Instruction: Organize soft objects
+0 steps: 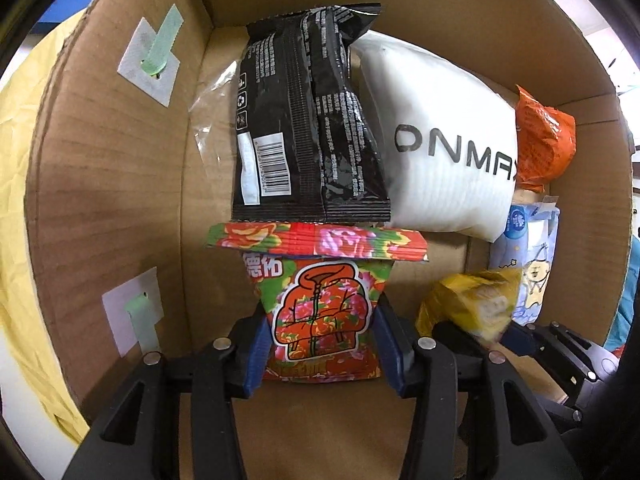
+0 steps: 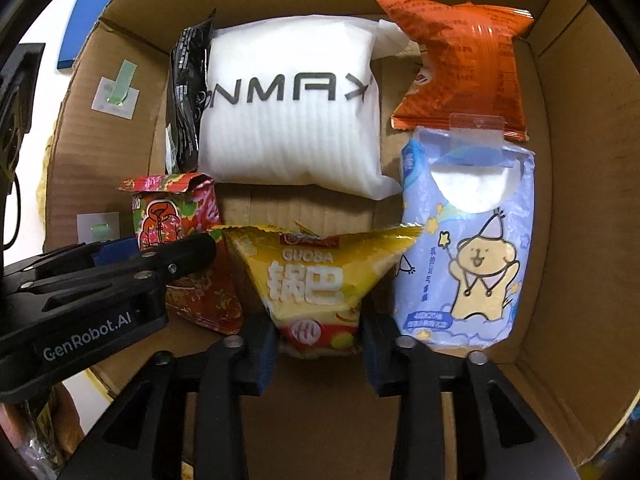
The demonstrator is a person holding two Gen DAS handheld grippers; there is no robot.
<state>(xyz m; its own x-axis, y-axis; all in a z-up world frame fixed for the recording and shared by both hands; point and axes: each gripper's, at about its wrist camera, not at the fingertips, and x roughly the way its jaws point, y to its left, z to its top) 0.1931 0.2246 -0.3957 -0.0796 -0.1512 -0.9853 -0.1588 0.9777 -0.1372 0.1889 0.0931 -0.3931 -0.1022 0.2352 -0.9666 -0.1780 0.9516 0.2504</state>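
Observation:
Both grippers reach into a cardboard box [image 1: 120, 184]. My left gripper [image 1: 320, 344] is shut on a red floral snack pack [image 1: 320, 308], held near the box's left wall; the pack also shows in the right wrist view [image 2: 176, 216]. My right gripper [image 2: 320, 344] is shut on a yellow snack bag [image 2: 316, 276], seen blurred in the left wrist view [image 1: 472, 304]. Inside lie a black packet [image 1: 308, 120], a white pouch [image 2: 288, 112], an orange packet [image 2: 460, 64] and a blue tissue pack [image 2: 468, 240].
The box [image 2: 560, 200] has walls on all sides; white stickers with green tabs [image 1: 152, 60] sit on its left wall. A yellow cloth [image 1: 16, 200] lies outside to the left. A blue object [image 2: 96, 4] sits beyond the box.

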